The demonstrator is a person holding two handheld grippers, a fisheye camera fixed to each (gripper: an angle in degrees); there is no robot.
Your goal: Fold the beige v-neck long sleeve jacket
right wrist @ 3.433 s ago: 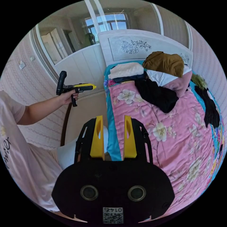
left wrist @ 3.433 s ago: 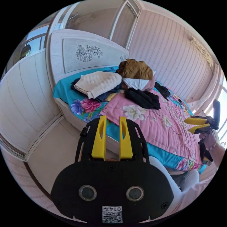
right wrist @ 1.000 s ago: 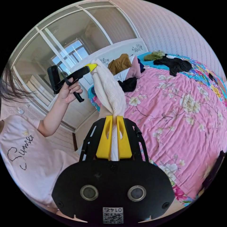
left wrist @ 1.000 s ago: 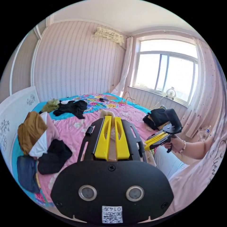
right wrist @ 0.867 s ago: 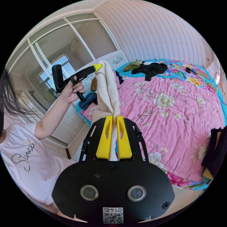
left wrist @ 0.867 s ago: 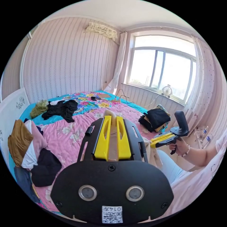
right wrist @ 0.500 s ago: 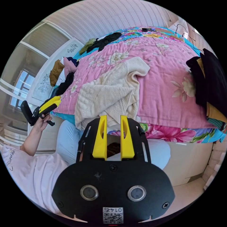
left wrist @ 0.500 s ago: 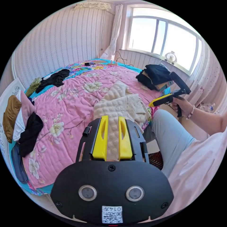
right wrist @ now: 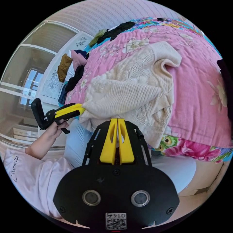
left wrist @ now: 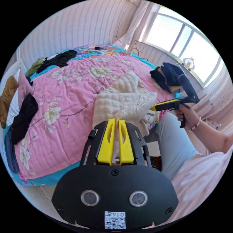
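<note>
broadly, the pink floral quilted bed point(left wrist: 60, 102) carries the beige chunky-knit v-neck jacket point(right wrist: 136, 89), bunched at its near edge and spilling over. it looks soft, thick and floppy, best gripped along hems. the left gripper point(left wrist: 116, 120) clamps its near edge; the right gripper point(right wrist: 117, 121), jaws together, pinches its hanging hem.
</note>
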